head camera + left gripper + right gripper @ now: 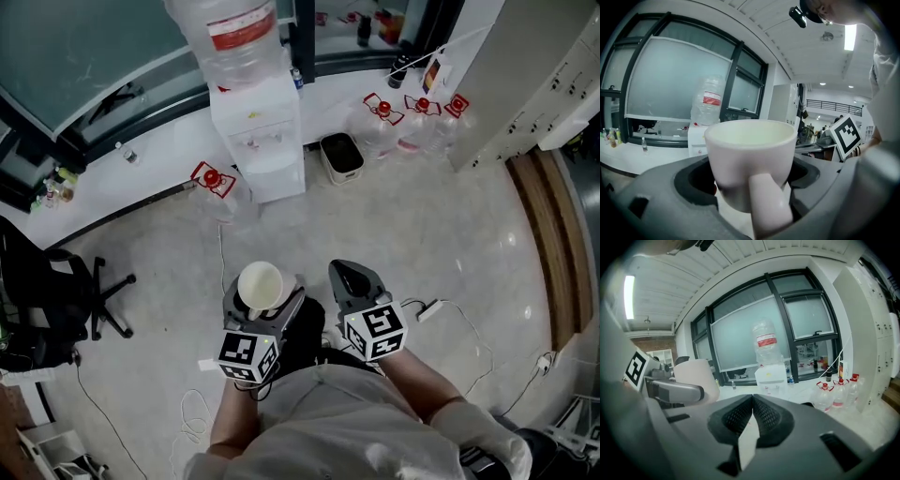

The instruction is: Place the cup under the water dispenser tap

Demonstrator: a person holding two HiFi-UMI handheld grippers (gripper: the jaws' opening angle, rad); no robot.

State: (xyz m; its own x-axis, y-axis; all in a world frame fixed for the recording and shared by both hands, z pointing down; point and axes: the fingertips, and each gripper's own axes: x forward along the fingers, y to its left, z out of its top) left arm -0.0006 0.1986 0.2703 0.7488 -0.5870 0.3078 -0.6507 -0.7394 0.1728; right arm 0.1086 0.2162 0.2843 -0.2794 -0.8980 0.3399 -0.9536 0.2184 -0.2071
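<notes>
we hold the cup (261, 284) in the left gripper (265, 307), whose grey plastic jaws are clamped on its sides. the cup stands upright, a smooth matte mug of pale cream with a thick rounded rim, walls tapering toward the base, and a stout tubular handle that points back at the left gripper view's camera. the right gripper (753, 414) grips nothing: its two ribbed black pads are pressed together into a narrow v. each gripper carries a white cube (377, 330) printed with black square markers.

the cup is up in the air over the floor (441, 234), glossy pale stone with faint mottling, and well apart from the dispenser (261, 136). that is a boxy white cabinet standing straight ahead against a curved white ledge, with a clear ribbed bottle (234, 37) bearing a red label upended on top. a dark rectangular bin (341, 156) sits just beside it on the right, and clear jugs (417, 122) with red caps cluster further right. a black swivel chair (66, 291) stands at far left.
</notes>
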